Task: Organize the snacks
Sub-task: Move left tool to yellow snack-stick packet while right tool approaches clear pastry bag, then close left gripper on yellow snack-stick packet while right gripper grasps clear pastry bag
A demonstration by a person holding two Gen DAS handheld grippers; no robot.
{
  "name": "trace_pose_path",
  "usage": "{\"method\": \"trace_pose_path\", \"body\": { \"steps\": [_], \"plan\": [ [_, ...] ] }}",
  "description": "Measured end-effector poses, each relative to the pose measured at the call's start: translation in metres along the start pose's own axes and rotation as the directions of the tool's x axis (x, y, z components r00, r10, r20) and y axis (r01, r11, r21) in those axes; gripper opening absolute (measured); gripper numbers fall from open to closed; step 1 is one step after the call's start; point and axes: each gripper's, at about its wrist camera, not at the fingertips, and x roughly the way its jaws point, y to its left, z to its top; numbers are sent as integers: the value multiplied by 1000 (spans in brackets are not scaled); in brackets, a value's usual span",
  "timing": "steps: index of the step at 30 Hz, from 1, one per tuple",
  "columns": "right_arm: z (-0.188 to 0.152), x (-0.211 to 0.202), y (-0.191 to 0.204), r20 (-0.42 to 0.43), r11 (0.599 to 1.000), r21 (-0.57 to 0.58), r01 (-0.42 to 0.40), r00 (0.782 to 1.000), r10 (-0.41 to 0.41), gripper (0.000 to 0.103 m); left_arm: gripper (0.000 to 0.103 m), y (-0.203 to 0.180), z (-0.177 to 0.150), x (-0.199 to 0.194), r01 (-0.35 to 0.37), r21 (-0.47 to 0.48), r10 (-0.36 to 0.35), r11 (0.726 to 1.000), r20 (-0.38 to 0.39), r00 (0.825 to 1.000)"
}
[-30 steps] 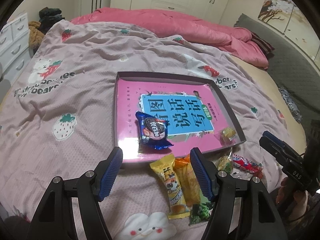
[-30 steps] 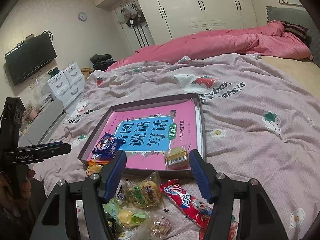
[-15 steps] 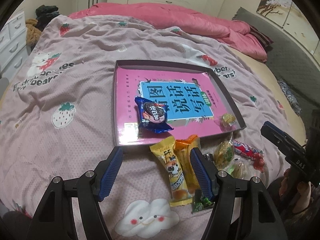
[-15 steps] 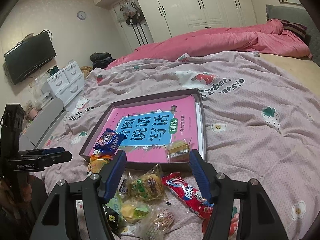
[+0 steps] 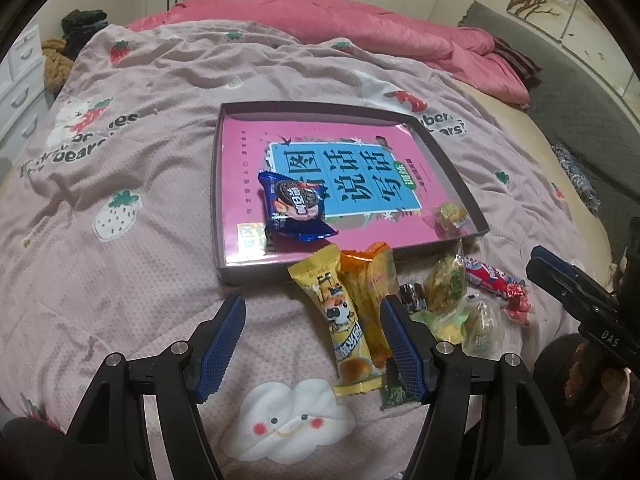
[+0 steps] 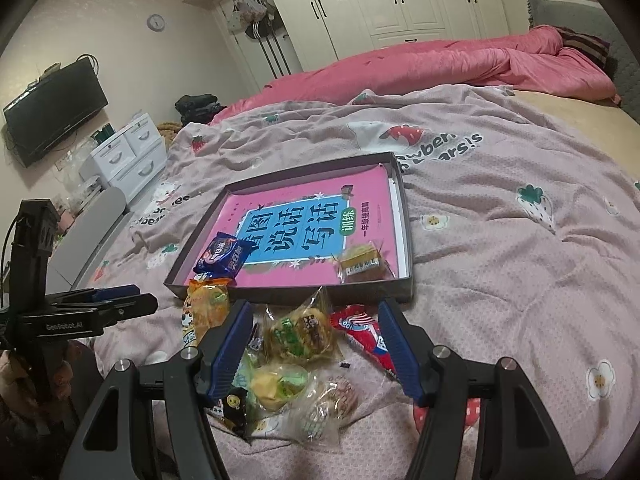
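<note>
My left gripper (image 5: 312, 344) and right gripper (image 6: 314, 344) both hang open, gripping nothing. Loose snacks (image 6: 300, 336) lie under them on the bed (image 5: 132, 280), just near of the tray (image 5: 248, 272)

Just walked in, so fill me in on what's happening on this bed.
A person is sorting snacks into a shallow box on the bed. The blue cookie pack and a small wrapped cake already lie inside. The left hand-held gripper and right hand-held gripper hover open over the remaining snack pile, holding nothing.
</note>
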Motion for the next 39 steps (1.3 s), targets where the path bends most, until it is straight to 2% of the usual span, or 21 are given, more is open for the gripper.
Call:
{"method": "trace_pose_path", "body": {
  "steps": [26,34,39],
  "plan": [
    [-21,5,9,-116,999,-11,47,992,-48,65,72,-7,-22,21,25,19,-23,999,-91,996],
    [-29,15,9,-180,998,-18,68,981,-70,65,71,-7,-25,37,15,17,-13,1000,-116,993],
    [-36,31,7,-255,996,-20,89,963,-91,65,71,-7,-26,45,5,18,-2,1000,-124,992]
  ]
}}
